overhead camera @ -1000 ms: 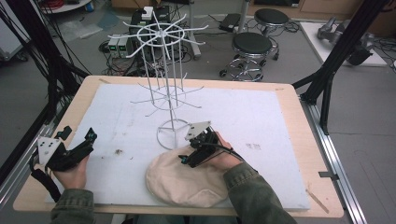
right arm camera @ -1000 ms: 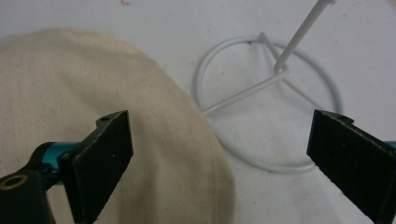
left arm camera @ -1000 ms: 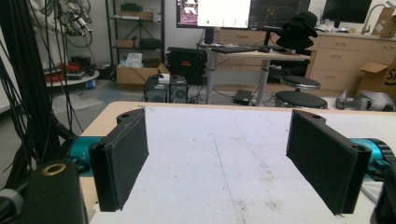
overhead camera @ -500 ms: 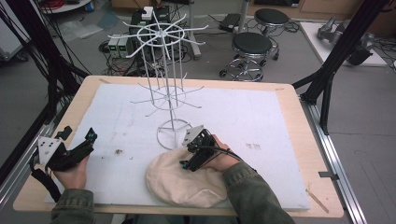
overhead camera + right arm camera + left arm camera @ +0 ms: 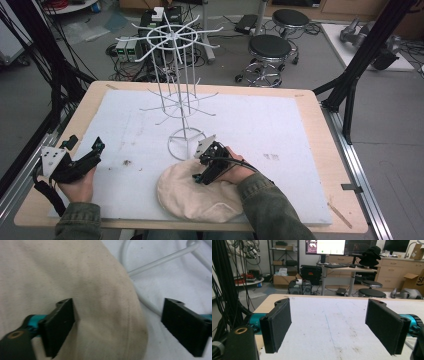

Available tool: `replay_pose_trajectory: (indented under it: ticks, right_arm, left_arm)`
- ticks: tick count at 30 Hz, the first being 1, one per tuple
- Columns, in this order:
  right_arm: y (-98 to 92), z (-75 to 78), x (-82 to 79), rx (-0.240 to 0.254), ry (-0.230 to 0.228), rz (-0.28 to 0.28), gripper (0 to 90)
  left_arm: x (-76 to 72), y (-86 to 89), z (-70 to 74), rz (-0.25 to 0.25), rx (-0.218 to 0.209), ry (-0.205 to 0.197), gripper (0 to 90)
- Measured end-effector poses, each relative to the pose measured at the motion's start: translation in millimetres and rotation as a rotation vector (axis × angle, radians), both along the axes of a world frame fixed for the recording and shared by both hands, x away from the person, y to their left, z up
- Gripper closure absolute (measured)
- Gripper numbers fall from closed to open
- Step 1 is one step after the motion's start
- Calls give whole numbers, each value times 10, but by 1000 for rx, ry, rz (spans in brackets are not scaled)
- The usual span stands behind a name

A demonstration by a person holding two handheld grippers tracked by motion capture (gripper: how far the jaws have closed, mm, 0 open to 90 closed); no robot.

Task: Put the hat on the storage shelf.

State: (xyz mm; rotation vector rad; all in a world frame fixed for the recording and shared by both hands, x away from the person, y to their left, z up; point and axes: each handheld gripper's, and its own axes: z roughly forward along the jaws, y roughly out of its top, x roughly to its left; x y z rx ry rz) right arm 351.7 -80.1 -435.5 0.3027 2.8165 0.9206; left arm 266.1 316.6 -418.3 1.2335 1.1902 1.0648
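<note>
A cream cloth hat (image 5: 192,192) lies flat on the white mat near the table's front edge. My right gripper (image 5: 202,172) points down onto its upper right part, jaws open. In the right gripper view the hat (image 5: 75,290) runs between the two open pads, one pad (image 5: 60,325) pressing on the cloth, and my right gripper (image 5: 122,327) straddles the hat's rounded edge. A white wire rack (image 5: 175,75) with hooked arms stands behind it; its base ring (image 5: 140,272) lies just beyond the hat. My left gripper (image 5: 90,152) rests open at the front left, holding nothing (image 5: 332,327).
The white mat (image 5: 280,125) covers most of the wooden table (image 5: 320,120). Black frame posts (image 5: 360,65) rise at both sides. Stools (image 5: 270,47) and electronics sit on the floor beyond the far edge. A small dark speck (image 5: 126,162) marks the mat near the left gripper.
My right gripper has moved left and down onto the hat's edge. The left gripper has stayed put.
</note>
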Motion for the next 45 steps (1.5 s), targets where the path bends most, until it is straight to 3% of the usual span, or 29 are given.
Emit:
replay_pose_trajectory:
  ticks: [4,6,11,14,15,17,19,22,30,45]
  right_arm:
    - [-11,-14,24,10,42,-35,152]
    - [-27,-24,50,21,90,-36,168]
    - [-32,-12,39,22,100,-32,232]
    - [-36,17,13,16,113,-16,350]
    - [-36,17,13,16,113,-16,350]
    - [-30,58,-23,10,102,-35,571]
    - [-27,80,-45,1,97,-61,668]
    - [-22,98,-61,-5,112,-105,729]
    - [-28,111,-134,6,62,-119,792]
    - [-43,110,-160,25,59,-130,794]
  left_arm:
    - [-2,-4,1,-2,5,2,209]
    - [-2,-6,1,-2,6,2,209]
    - [1,-8,-2,-2,4,4,209]
    - [-1,-11,0,0,3,2,209]
    - [-1,-11,0,0,3,2,209]
    - [-1,-14,1,-1,3,2,209]
    - [1,-16,-1,-1,3,1,209]
    - [-1,-17,1,-3,5,1,209]
    - [0,-13,-2,-3,3,1,209]
    - [-1,-14,2,-5,3,-2,209]
